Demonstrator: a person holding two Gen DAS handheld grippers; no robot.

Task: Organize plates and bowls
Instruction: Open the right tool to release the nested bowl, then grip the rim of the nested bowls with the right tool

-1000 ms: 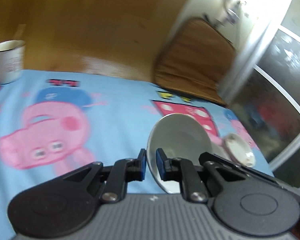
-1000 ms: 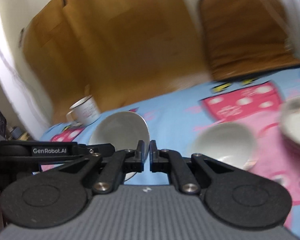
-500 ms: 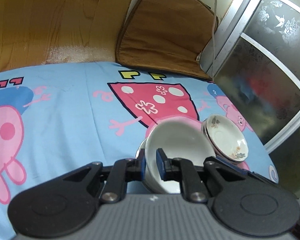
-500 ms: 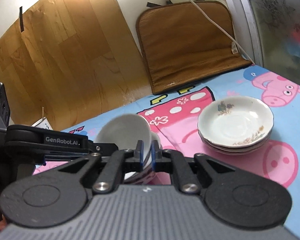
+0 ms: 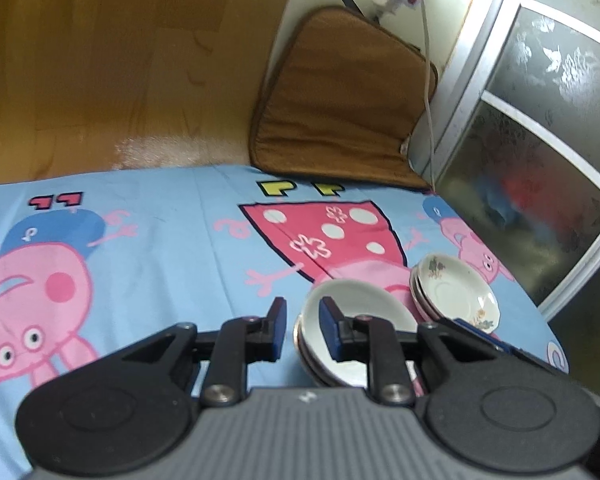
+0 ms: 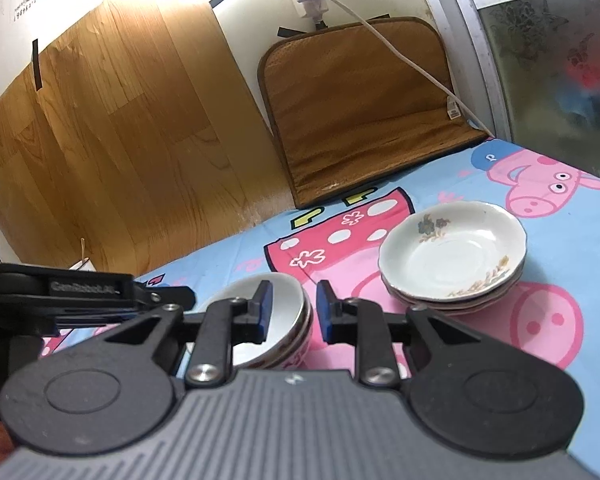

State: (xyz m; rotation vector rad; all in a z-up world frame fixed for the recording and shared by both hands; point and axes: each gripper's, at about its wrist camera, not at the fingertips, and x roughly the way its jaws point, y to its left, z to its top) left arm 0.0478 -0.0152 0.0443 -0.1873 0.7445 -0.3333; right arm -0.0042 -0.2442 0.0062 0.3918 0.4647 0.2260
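1. Left wrist view: The left hand-held gripper (image 5: 303,329) has just been opening its jaws. The rim of the top bowl (image 5: 356,332) is between them, but the blue pads look like they are not pressing on it, so I think the bowl is let go.
2. To do this step well, open the jaws a bit more. Then pull straight back, so the rim does not catch and the pile does not tip.
3. The bowls are white and sit one inside the other on the blue cartoon cloth (image 5: 172,232) that covers the desk. The stack of plates (image 5: 454,296) is just beside them, on the right.
4. Right wrist view: The right hand-held gripper (image 6: 291,312) has just been opening too. The other side of the bowl rim is in the gap, and the pads are off it.
5. Both sides should back away slowly and at the same time.
6. Here the bowl pile (image 6: 276,320) looks white inside with a colored band outside. The plates (image 6: 452,256) are white, with small flowers and wavy edges, and lie neatly on each other.
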